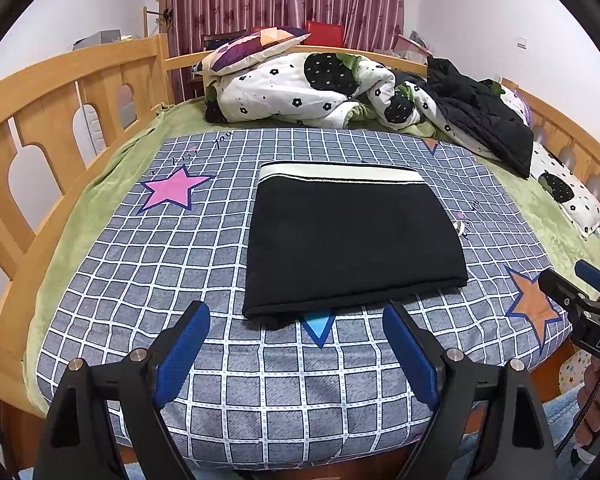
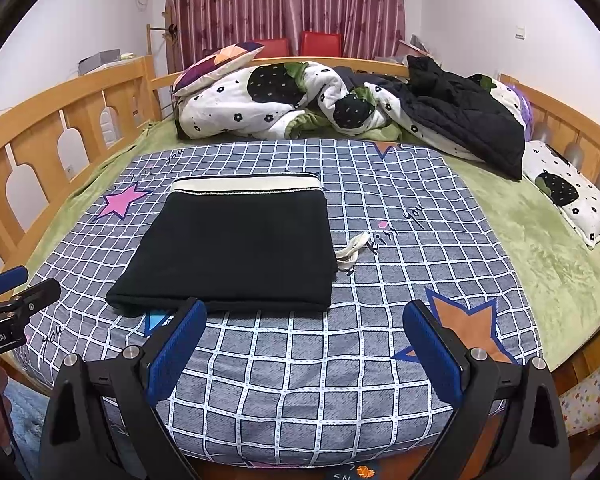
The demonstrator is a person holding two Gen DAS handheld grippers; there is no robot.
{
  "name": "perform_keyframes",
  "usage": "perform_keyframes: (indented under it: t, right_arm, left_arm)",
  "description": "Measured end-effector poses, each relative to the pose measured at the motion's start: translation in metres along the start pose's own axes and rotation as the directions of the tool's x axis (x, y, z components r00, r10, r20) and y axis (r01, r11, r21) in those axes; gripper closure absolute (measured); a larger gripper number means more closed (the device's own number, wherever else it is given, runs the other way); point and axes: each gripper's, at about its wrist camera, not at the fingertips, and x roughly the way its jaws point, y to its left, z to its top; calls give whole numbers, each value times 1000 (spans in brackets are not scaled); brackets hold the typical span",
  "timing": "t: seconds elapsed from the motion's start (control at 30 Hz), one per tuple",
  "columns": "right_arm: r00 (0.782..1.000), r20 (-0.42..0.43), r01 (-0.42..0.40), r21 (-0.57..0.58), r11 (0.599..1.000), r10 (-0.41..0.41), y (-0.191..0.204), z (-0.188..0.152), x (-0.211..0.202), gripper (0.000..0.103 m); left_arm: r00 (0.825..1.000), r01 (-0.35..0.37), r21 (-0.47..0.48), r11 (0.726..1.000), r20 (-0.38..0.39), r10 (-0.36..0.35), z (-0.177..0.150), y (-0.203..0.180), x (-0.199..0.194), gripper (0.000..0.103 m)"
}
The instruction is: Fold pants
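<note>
Surroundings first: a wooden bed frame (image 1: 72, 92), a green fleece sheet (image 2: 540, 240), and over it a grey checked mat (image 1: 140, 272) printed with a pink star (image 1: 172, 190) and an orange star (image 2: 464, 320). At the far end, a heaped white floral quilt (image 1: 300, 92), a patterned pillow (image 1: 252, 50) on top of it, and a black jacket (image 2: 468, 120) draped to the right. Behind those, a maroon curtain (image 2: 284, 4) and red chairs (image 2: 320, 43).

Nothing lay between the grippers and the garment; only bare checked mat.

Pants (image 1: 352, 240) folded into a compact black rectangle, flat on the mat near its middle. Cream waistband (image 1: 340, 172) turned to the far side, folded edge toward the cameras. Long axis hard to judge through the fisheye; roughly as deep as wide. Pale drawstring (image 2: 354, 246) trailing out from the right edge onto the mat.

Left gripper (image 1: 296, 316) spread wide, blue pads clear of the cloth, just short of the near folded edge. Right gripper (image 2: 304, 316) likewise wide apart, holding nothing, near the garment's right front corner.
</note>
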Motion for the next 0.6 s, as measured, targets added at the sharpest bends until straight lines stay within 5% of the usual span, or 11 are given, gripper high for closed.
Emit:
perform_keyframes:
  t: [0.6]
  right_arm:
    - [1000,-5,6,1,1000,-6,-5,0,1,6]
  left_arm:
    - [1000,1,11,1000,9,-1,-1,0,0,14]
